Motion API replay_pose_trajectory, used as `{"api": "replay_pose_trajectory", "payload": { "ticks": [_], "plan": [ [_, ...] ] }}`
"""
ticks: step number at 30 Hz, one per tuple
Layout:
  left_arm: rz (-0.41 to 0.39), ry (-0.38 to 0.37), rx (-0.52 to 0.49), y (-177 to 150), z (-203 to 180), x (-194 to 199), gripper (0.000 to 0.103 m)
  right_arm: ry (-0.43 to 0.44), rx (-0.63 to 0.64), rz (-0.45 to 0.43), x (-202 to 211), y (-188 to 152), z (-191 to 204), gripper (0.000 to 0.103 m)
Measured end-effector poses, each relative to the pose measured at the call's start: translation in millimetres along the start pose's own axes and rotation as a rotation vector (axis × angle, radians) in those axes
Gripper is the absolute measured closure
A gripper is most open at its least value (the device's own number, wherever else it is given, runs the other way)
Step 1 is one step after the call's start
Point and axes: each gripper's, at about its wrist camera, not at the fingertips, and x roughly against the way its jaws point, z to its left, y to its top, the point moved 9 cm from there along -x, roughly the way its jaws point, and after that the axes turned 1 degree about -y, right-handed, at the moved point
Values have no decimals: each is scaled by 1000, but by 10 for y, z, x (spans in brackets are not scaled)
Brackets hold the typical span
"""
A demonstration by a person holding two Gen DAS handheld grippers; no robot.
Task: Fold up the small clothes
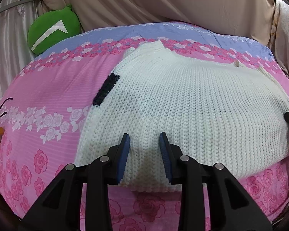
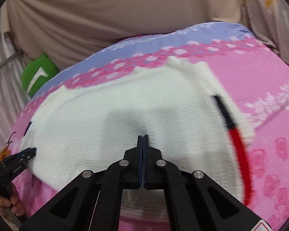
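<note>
My left hand-held gripper [image 1: 144,138] stands partly open over the near hem of the white chunky-knit sweater [image 1: 183,100]; a hump of the knit sits between the blue pads [image 1: 125,154], though I cannot tell whether they press it. The sweater lies spread across the bed's pink rose-print quilt [image 1: 48,88], neck at twelve o'clock, with a dark navy knitted stripe [image 1: 104,90] on its edge at ten o'clock. My right hand-held gripper [image 2: 143,136] is fully closed, pads together with nothing between them, its tips over the sweater's middle. In its blurred view a red and black band [image 2: 237,140] runs along the sweater's edge at three o'clock. A round green cushion with a white mark [image 1: 54,28] rests at eleven o'clock, against beige draped cloth [image 1: 163,0]
</note>
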Motion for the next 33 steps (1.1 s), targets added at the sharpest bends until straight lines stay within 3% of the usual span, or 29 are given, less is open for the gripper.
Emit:
{"api": "replay_pose_trajectory", "payload": {
  "ticks": [2,4,6,8,11,13,15,19,20,22,26,28,30,33],
  "plan": [
    [-2,2,-4,-2,-2,-2,72,-71,-47,-18,68,21,-349,103],
    [-1,-1,-5,-3,6,1,72,-16,-103,-17,102,29,-460,103],
    [7,-19,14,23,28,15,72,-37,-93,-37,158,92,-443,103],
    [5,-65,51,118,48,56,71,-105,-40,-81,213,219,-386,93],
    [-38,-86,99,405,104,83,52,-94,-22,-123,205,451,-283,80],
    [-62,-77,124,598,124,42,45,-89,-27,-137,119,589,-259,65],
    [-55,-91,152,746,118,-86,39,-86,-26,-106,-84,676,-233,63],
    [-2,-59,179,846,132,-456,39,-104,-32,-27,-475,690,-229,61],
    [3,-35,176,851,142,-522,40,-108,-35,-19,-522,695,-235,64],
    [-2,-10,164,856,154,-560,40,-59,-35,-36,-474,728,-195,92],
    [3,12,158,828,181,-619,39,-72,-62,-172,-122,903,-301,94],
    [15,13,165,801,198,-683,37,-90,-98,-146,-222,906,-470,94],
    [16,12,180,767,218,-725,33,-103,-116,-9,-594,748,-618,94],
    [11,10,188,748,227,-728,32,-105,-107,-39,-483,800,-551,92]
  ]
}}
